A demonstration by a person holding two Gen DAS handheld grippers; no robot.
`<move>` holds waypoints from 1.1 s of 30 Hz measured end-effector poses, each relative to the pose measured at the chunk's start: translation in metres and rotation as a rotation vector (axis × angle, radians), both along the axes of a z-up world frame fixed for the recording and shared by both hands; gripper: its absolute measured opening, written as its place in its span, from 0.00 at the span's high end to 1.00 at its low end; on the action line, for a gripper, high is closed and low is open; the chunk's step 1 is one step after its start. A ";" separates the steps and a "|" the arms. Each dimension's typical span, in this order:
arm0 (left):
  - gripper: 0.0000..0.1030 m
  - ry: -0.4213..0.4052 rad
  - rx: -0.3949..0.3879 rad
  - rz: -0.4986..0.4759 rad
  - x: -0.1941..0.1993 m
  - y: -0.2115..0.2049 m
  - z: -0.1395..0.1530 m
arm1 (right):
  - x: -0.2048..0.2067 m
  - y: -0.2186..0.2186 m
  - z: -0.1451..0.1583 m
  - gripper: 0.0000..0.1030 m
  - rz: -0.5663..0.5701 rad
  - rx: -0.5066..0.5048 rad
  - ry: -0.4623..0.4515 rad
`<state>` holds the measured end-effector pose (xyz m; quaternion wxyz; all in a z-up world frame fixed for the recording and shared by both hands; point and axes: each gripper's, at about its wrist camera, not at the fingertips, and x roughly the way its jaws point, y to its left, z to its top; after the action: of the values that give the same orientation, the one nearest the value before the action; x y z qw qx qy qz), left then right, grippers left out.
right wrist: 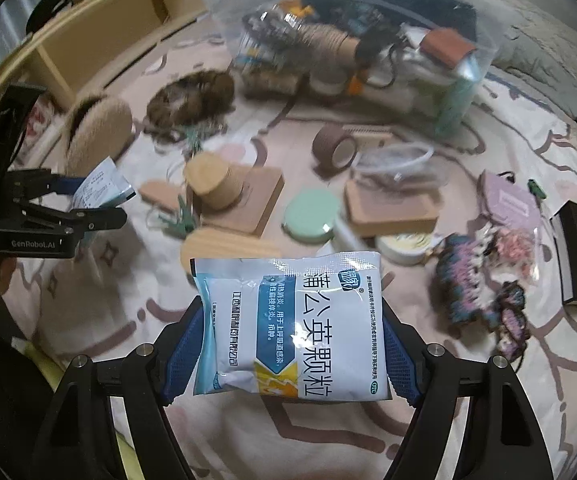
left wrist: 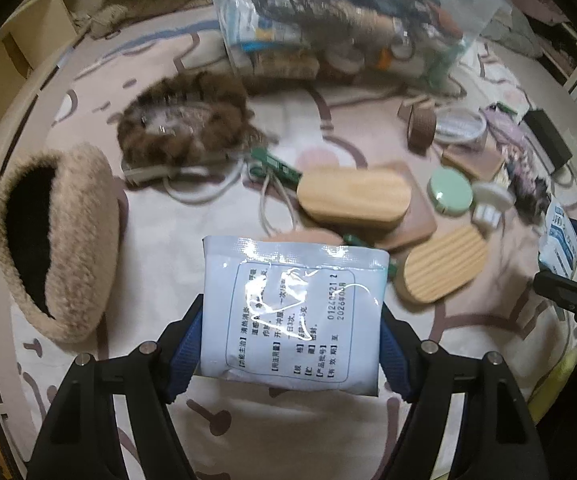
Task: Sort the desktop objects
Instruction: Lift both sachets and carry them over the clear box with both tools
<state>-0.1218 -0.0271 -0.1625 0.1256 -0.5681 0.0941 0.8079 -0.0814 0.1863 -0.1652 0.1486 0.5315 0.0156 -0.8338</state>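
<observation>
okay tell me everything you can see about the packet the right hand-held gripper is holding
The sachet is a flat, glossy white and blue foil-like packet with large printed Chinese characters, a yellow burst near its lower edge and crimped, sealed ends. It looks unopened, slightly puffed and creased. The right hand-held gripper clamps it by its two side edges between blue pads, printed front facing the camera, held up above the patterned cloth. Nothing else touches it.

Clear plastic bag of mixed clutter [left wrist: 340, 28], top centre: upper edge cut off, contents motion-blurred, unidentifiable. Pale blue printed sachet [left wrist: 292, 316] hides the patterned bedsheet [left wrist: 192, 220] behind. Small white items [left wrist: 488, 204], right: indistinct.
</observation>
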 end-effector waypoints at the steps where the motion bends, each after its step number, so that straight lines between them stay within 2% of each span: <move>1: 0.26 0.013 0.005 0.000 -0.001 0.001 0.006 | -0.002 0.001 0.003 0.23 -0.008 -0.006 0.008; 3: 0.26 0.030 0.013 -0.001 -0.019 0.001 0.014 | -0.004 0.005 0.011 0.23 -0.026 -0.016 0.025; 9: 0.26 0.110 0.035 0.008 -0.028 0.009 0.043 | -0.012 0.023 0.035 0.23 -0.083 -0.061 0.078; 23: 0.26 0.237 0.129 0.073 -0.023 0.028 0.103 | -0.030 0.067 0.094 0.23 -0.230 -0.117 0.240; 33: 0.26 0.401 0.186 0.127 -0.027 0.039 0.171 | -0.033 0.074 0.163 0.23 -0.262 -0.161 0.411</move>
<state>-0.1492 0.0116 0.0089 0.1055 -0.3869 0.0063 0.9160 -0.1144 0.2603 -0.0018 0.0752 0.3348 -0.0900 -0.9350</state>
